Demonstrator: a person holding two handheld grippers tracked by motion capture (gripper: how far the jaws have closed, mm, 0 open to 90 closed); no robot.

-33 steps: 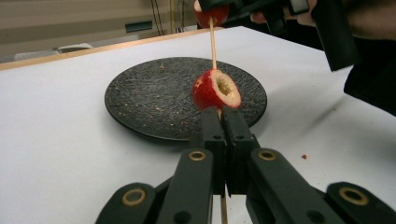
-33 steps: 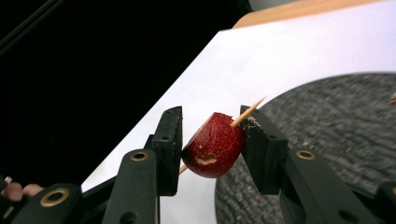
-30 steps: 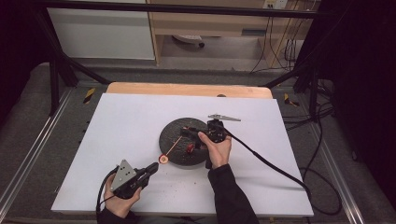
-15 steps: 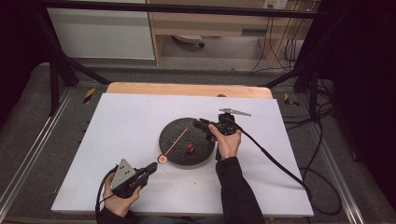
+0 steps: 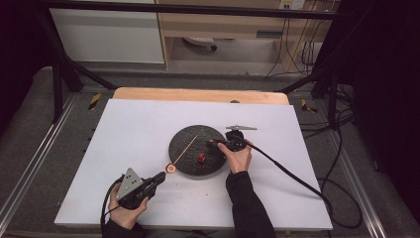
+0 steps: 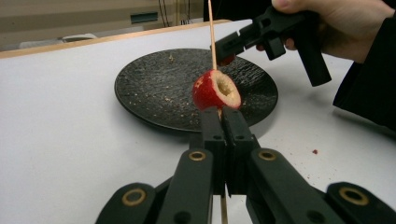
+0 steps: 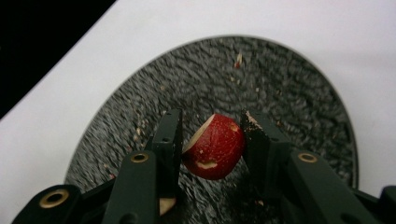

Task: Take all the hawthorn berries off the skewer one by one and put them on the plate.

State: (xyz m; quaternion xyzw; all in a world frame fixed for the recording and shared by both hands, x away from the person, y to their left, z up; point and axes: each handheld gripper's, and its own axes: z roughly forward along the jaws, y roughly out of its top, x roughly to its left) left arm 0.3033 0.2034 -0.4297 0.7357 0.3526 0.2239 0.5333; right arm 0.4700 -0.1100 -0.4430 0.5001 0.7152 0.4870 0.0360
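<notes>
Right tool (image 7: pixel 211 140) hangs with jaws apart around a light, slippery red fruit piece (image 7: pixel 215 147) on the black plate (image 7: pixel 289 93), best gripped gently across its rounded skin sides; left tool (image 6: pixel 225 126) pinches a thin, brittle skewer (image 6: pixel 212 42).

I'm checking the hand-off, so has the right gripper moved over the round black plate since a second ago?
Yes. The right gripper has gone from the middle of the round black plate toward its far right rim, away from the person.

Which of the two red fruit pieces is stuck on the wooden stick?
The fruit half on the skewer in front of the left gripper, hollow cut face showing. The other piece lies loose on the black plate, between the right gripper's open fingers.
</notes>
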